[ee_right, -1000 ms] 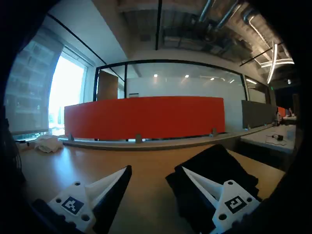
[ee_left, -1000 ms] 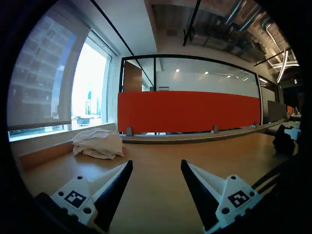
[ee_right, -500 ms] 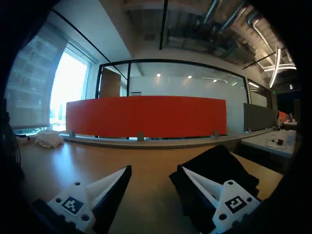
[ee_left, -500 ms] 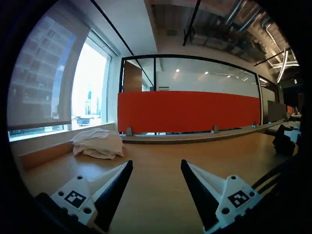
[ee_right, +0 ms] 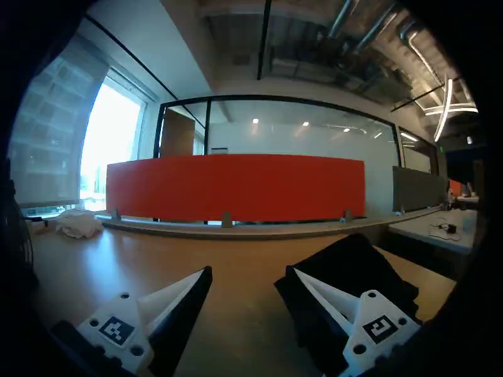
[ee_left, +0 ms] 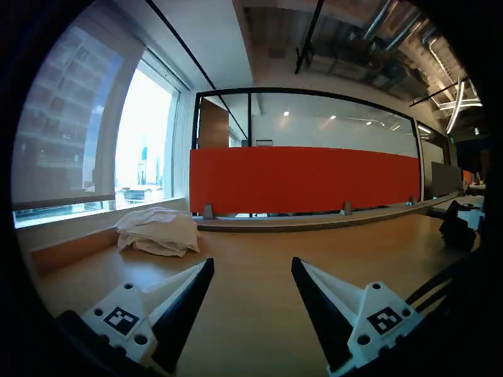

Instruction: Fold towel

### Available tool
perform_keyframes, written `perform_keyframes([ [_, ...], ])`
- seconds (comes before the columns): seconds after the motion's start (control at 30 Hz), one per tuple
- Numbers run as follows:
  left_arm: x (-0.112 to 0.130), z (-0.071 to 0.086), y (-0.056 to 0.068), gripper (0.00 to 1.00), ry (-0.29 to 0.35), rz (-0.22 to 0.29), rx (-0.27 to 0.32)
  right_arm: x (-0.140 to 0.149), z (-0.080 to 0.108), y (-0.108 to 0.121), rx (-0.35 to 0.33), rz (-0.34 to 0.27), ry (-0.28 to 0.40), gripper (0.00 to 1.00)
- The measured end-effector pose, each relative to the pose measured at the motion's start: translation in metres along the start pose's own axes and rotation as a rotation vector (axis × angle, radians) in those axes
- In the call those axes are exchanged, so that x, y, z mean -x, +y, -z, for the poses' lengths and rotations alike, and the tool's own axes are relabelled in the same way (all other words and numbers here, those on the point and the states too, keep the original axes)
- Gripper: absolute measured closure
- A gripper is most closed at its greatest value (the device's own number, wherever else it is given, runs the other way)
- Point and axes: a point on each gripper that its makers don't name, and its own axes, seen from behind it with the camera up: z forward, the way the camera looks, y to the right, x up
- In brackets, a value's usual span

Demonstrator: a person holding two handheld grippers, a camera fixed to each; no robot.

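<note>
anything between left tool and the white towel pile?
Nothing. In the left gripper view, just bare wooden tabletop runs from the open left tool to the crumpled white towel, ahead and off to its left.

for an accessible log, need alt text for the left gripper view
The left gripper, open, points across a wooden desk; a crumpled white towel lies ahead on the left near the window. A red divider panel lines the desk's far edge.
</note>
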Motion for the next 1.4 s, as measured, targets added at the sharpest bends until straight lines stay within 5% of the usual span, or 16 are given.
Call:
perform_keyframes([
  [0.3, -0.0003, 0.0004, 0.0005, 0.09, 0.0, 0.0, 0.0, 0.0003, -0.0005, -0.0005, 0.001, -0.001, 0.0, 0.0],
  [1.4, -0.0032, 0.0013, 0.0007, 0.08, -0.002, -0.002, 0.0, 0.0, 0.0004, -0.0002, 0.001, -0.001, 0.0, 0.0],
])
